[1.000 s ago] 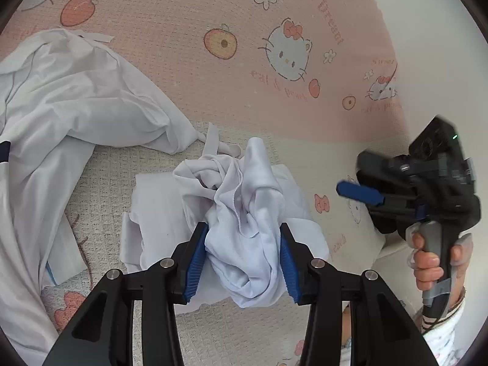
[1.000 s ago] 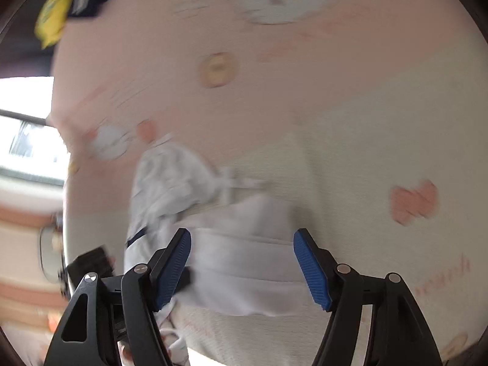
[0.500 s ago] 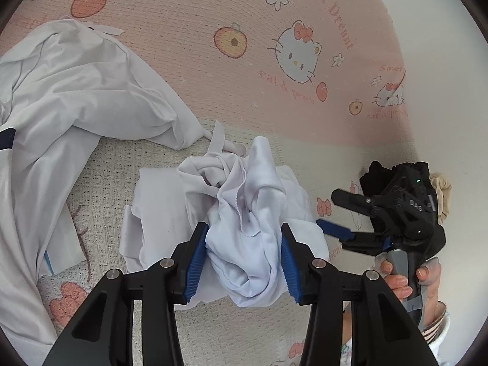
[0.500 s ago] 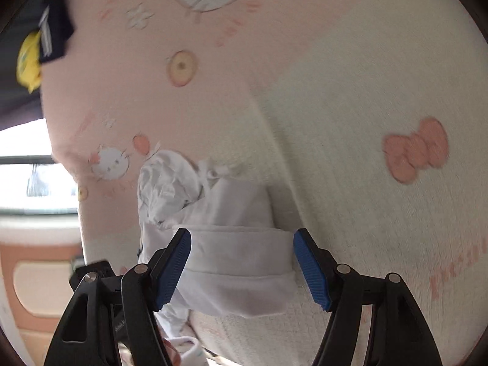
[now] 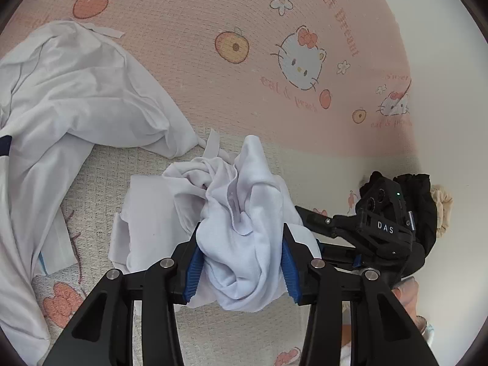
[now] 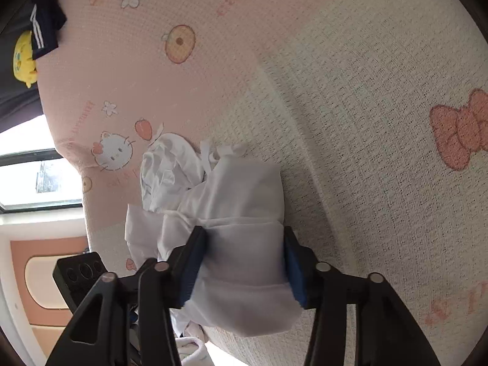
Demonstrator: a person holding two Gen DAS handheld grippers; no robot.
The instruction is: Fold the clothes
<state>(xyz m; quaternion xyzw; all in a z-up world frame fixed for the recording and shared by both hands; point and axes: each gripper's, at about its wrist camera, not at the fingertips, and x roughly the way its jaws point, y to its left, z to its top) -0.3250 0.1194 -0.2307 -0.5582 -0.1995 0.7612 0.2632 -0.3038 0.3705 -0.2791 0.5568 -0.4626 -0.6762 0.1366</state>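
A bunched, partly folded white garment (image 5: 244, 213) lies on the cream part of the bed cover. My left gripper (image 5: 241, 262) is shut on its near end, blue pads pressed into the cloth on both sides. From the right, my right gripper (image 5: 317, 241) reaches into the same bundle, its fingertips hidden behind the cloth. In the right wrist view, the right gripper (image 6: 244, 262) has its jaws closing, and the folded garment (image 6: 244, 201) fills the gap and touches both pads. A person's hand (image 5: 405, 292) holds the right gripper's handle.
A second, larger white garment (image 5: 76, 91) sprawls across the left of the pink and cream printed bed cover (image 5: 274, 15). A black item (image 5: 424, 195) and a beige scrunchie (image 5: 442, 204) lie at the right edge. Dark striped clothing (image 6: 45, 27) and a yellow toy (image 6: 24, 58) sit far off.
The right gripper came down and in from the right to the bundle, and its jaws narrowed onto the cloth. The left gripper kept its hold and stayed put.
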